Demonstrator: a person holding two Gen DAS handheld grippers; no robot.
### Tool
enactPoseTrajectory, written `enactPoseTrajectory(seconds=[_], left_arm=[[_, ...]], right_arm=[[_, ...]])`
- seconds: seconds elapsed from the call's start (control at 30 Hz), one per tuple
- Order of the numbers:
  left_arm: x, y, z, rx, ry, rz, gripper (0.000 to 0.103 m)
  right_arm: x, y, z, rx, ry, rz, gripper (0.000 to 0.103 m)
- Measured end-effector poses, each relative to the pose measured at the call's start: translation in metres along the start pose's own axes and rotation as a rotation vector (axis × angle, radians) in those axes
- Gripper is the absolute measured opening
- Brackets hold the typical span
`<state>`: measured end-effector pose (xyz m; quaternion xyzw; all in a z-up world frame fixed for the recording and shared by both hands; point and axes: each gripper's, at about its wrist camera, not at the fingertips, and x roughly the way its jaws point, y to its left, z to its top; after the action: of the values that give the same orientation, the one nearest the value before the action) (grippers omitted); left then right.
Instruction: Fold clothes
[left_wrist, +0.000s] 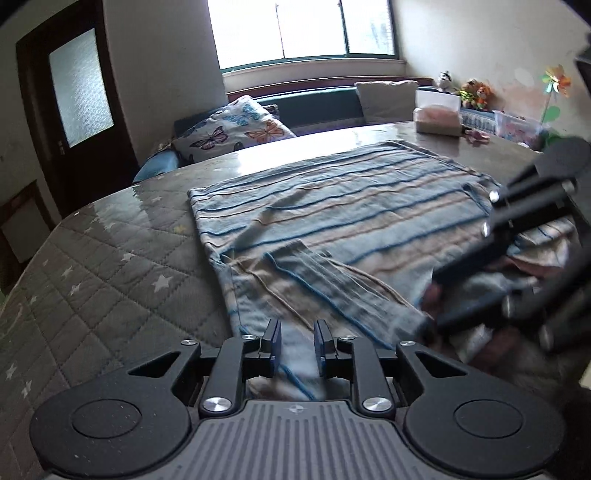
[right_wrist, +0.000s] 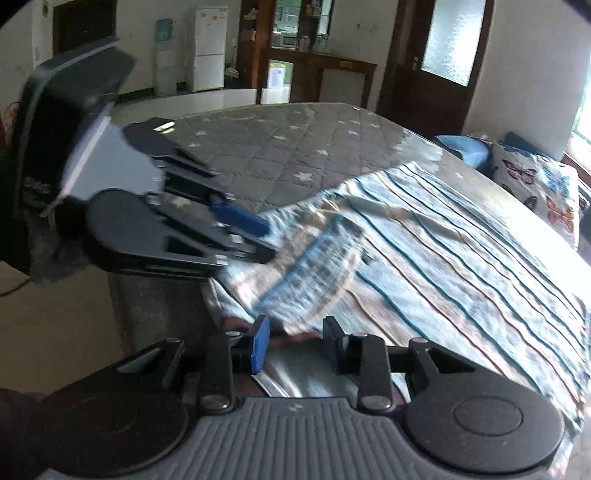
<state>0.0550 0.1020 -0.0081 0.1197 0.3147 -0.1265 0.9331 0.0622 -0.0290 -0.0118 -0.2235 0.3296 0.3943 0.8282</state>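
Note:
A blue and beige striped garment (left_wrist: 369, 206) lies spread on a table under a grey quilted star cover (left_wrist: 110, 277). At its near edge, my left gripper (left_wrist: 297, 341) has a fold of the striped cloth filling the narrow gap between its blue pads. In the right wrist view the same gripper (right_wrist: 264, 240) meets the garment (right_wrist: 443, 258) at a lifted, blurred corner. My right gripper (right_wrist: 295, 349) has cloth bunched between its pads at the near edge. The left wrist view shows it (left_wrist: 430, 306) at the end of a raised, blurred flap.
A butterfly pillow (left_wrist: 236, 129) lies on a bench beyond the table's far edge. A white box (left_wrist: 437, 114) and small toys stand at the far right of the tabletop. A dark door (left_wrist: 74, 92) is on the left, and a fridge (right_wrist: 207, 48) stands across the room.

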Motion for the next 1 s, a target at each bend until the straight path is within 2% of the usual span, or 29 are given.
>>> enactPoseTrajectory(seconds=[0.27,0.37,0.43,0.53,0.63,0.73,0.83,0.93,0.97,1.0], left_arm=[[-0.025,-0.014,-0.018,0.087,-0.013,-0.032,0.030],[-0.035,-0.019,-0.023,0.134,-0.023,-0.032,0.037],[-0.039,-0.023,-0.026,0.175,-0.028,-0.024,0.047],[-0.041,-0.029,-0.031,0.235,-0.036,-0.006,0.053],[-0.038,-0.033,-0.032,0.272,-0.034,0.005,0.053],[-0.034,-0.036,-0.032,0.307,-0.043,0.013,0.053],[-0.030,-0.037,-0.030,0.323,-0.047,0.020,0.053],[-0.026,-0.035,-0.027,0.317,-0.042,0.016,0.052],[-0.025,-0.035,-0.026,0.313,-0.039,0.012,0.049],[-0.023,-0.034,-0.025,0.309,-0.036,0.009,0.039]], right_arm=[[-0.040,-0.025,-0.030,0.026,0.051,-0.145,0.033],[-0.052,-0.036,-0.046,0.041,0.085,-0.197,0.039],[-0.060,-0.042,-0.056,0.051,0.107,-0.231,0.040],[-0.069,-0.045,-0.079,0.075,0.149,-0.261,0.041],[-0.074,-0.047,-0.095,0.076,0.173,-0.278,0.049],[-0.079,-0.044,-0.102,0.036,0.169,-0.282,0.049],[-0.077,-0.043,-0.104,-0.009,0.156,-0.283,0.054],[-0.074,-0.050,-0.103,0.006,0.140,-0.281,0.054],[-0.073,-0.052,-0.103,0.015,0.134,-0.281,0.053],[-0.072,-0.055,-0.103,0.024,0.129,-0.281,0.052]])
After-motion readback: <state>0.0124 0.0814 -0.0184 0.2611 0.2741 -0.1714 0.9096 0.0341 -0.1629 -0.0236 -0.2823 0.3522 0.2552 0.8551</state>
